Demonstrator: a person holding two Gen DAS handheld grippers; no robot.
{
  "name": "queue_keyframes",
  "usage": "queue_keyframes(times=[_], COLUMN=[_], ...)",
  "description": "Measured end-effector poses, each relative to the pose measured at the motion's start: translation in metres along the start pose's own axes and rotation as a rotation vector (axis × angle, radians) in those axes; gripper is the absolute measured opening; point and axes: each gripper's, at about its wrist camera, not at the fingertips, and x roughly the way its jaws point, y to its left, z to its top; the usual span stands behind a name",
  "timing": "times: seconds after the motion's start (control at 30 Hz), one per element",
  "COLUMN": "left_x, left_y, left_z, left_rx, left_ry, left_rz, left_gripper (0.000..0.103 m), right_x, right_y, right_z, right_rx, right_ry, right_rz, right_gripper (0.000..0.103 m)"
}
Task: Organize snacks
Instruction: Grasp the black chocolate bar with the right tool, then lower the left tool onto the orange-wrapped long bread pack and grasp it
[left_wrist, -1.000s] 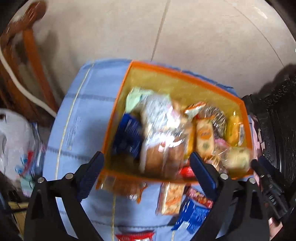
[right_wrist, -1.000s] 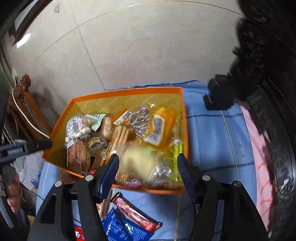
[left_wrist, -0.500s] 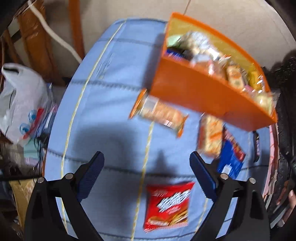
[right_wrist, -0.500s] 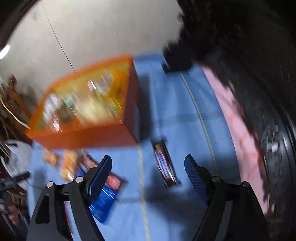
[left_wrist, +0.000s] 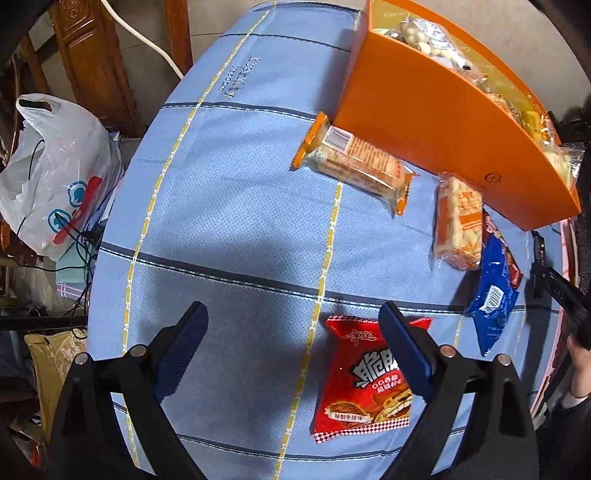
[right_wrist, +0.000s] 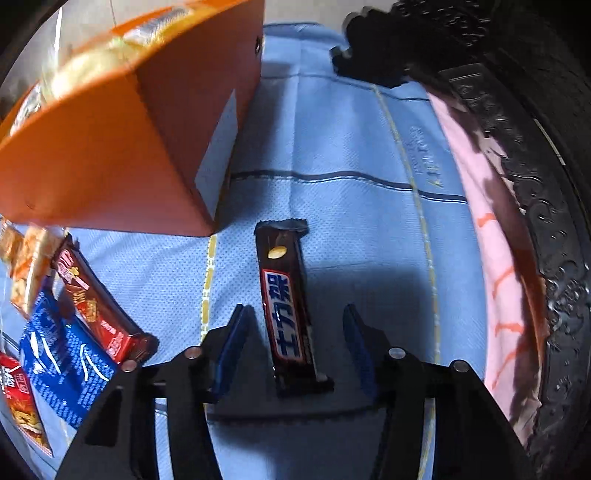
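Note:
An orange box (left_wrist: 436, 122) full of snacks stands on the blue cloth (left_wrist: 229, 206); it also shows in the right wrist view (right_wrist: 122, 147). My left gripper (left_wrist: 291, 332) is open above the cloth, with a red chip bag (left_wrist: 365, 384) under its right finger. Beside the box lie an orange cracker pack (left_wrist: 354, 162), a second cracker pack (left_wrist: 460, 221) and a blue packet (left_wrist: 493, 291). My right gripper (right_wrist: 295, 328) is open, its fingers on either side of a brown chocolate bar (right_wrist: 286, 302) lying on the cloth.
A red-brown bar (right_wrist: 96, 302) and the blue packet (right_wrist: 62, 358) lie left of the right gripper. A dark carved furniture edge (right_wrist: 535, 221) and pink cloth (right_wrist: 491, 258) border the right. A white plastic bag (left_wrist: 55, 177) and wooden furniture (left_wrist: 96, 62) stand off the left edge.
Both grippers have drawn back from above the orange box and dropped toward the cloth. The right one now straddles the chocolate bar; the left is over the chip bag.

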Motion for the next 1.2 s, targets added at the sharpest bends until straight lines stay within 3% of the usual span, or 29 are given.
queue_keyframes(times=[0.13, 0.3, 0.37, 0.43, 0.47, 0.6, 0.8, 0.9, 0.97, 1.07, 1.1, 1.13, 1.2], left_x=[0.006, 0.015, 0.016, 0.016, 0.017, 0.019, 0.016, 0.016, 0.015, 0.018, 0.019, 0.021, 0.022], left_y=[-0.001, -0.004, -0.005, -0.007, -0.008, -0.017, -0.018, -0.013, -0.014, -0.018, -0.018, -0.021, -0.025], left_z=[0.005, 0.012, 0.017, 0.020, 0.022, 0.022, 0.025, 0.035, 0.043, 0.059, 0.065, 0.072, 0.081], left_rx=[0.000, 0.013, 0.023, 0.031, 0.035, 0.069, 0.120, 0.134, 0.169, 0.217, 0.224, 0.227, 0.218], left_ry=[0.008, 0.021, 0.016, 0.009, 0.009, 0.017, -0.014, -0.049, -0.085, -0.128, -0.130, -0.132, -0.134], left_rz=[0.004, 0.011, 0.009, 0.011, 0.007, -0.010, 0.017, 0.037, 0.065, 0.102, 0.107, 0.102, 0.081], left_gripper=[0.091, 0.092, 0.092, 0.092, 0.093, 0.093, 0.093, 0.093, 0.093, 0.093, 0.093, 0.093, 0.093], right_x=[-0.002, -0.012, -0.017, -0.026, -0.031, -0.042, -0.038, -0.023, -0.020, -0.018, -0.015, -0.013, -0.010], right_y=[-0.009, -0.032, -0.039, -0.042, -0.040, -0.026, -0.012, 0.003, 0.007, 0.011, 0.012, 0.010, 0.002], right_z=[-0.003, -0.020, -0.027, -0.034, -0.037, -0.045, -0.034, -0.020, -0.016, -0.010, -0.007, -0.005, -0.003], right_rx=[0.057, 0.225, 0.284, 0.325, 0.319, 0.259, 0.126, 0.009, -0.019, -0.028, -0.024, -0.007, 0.039], right_ry=[-0.012, -0.011, -0.002, -0.006, -0.016, -0.011, -0.043, -0.025, -0.026, -0.020, -0.014, -0.004, 0.006], right_rz=[0.060, 0.234, 0.301, 0.367, 0.379, 0.329, 0.064, -0.036, -0.040, -0.004, 0.011, 0.011, 0.057], right_gripper=[0.037, 0.036, 0.039, 0.053, 0.055, 0.056, 0.075, 0.075, 0.075, 0.061, 0.036, 0.024, 0.019])
